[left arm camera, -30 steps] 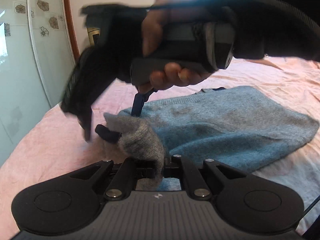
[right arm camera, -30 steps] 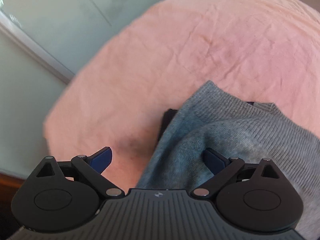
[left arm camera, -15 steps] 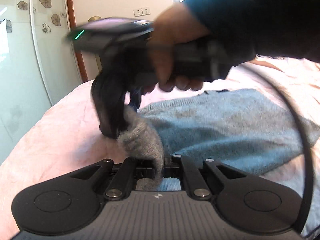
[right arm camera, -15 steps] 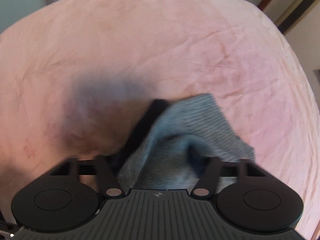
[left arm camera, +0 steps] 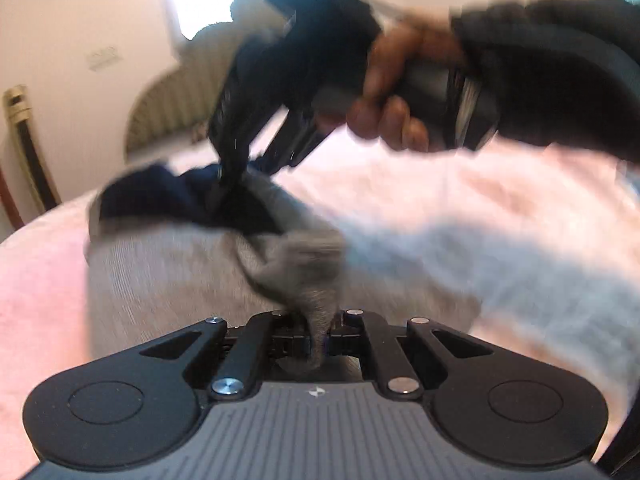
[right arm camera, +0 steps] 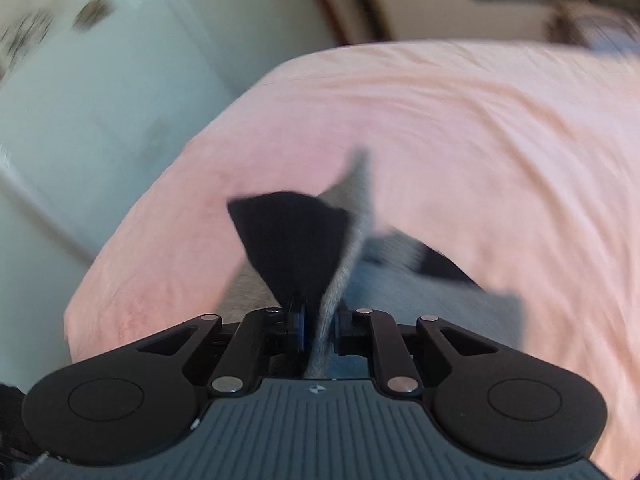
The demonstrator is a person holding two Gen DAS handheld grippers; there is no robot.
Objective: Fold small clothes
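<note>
A small grey-blue knit sweater (left arm camera: 160, 280) with a dark navy collar lining (left arm camera: 168, 196) lies partly on the pink bedspread (left arm camera: 40, 272). My left gripper (left arm camera: 318, 338) is shut on a bunched fold of the sweater. My right gripper (right arm camera: 320, 328) is shut on another edge of the sweater (right arm camera: 340, 280), by the dark lining (right arm camera: 292, 240). In the left wrist view the right gripper (left arm camera: 236, 176) shows, hand-held, pinching the collar area and lifting it. Both views are motion-blurred.
The pink bedspread (right arm camera: 460, 140) covers the bed all around the sweater. A pale glass panel (right arm camera: 100, 80) with flower marks stands beyond the bed's edge. A striped chair back (left arm camera: 172, 112) and a cream wall are behind the bed.
My right gripper has closed on the sweater edge and lifted it. Both grippers have swung round with the sweater, so the views now face other walls. The left grip is unchanged.
</note>
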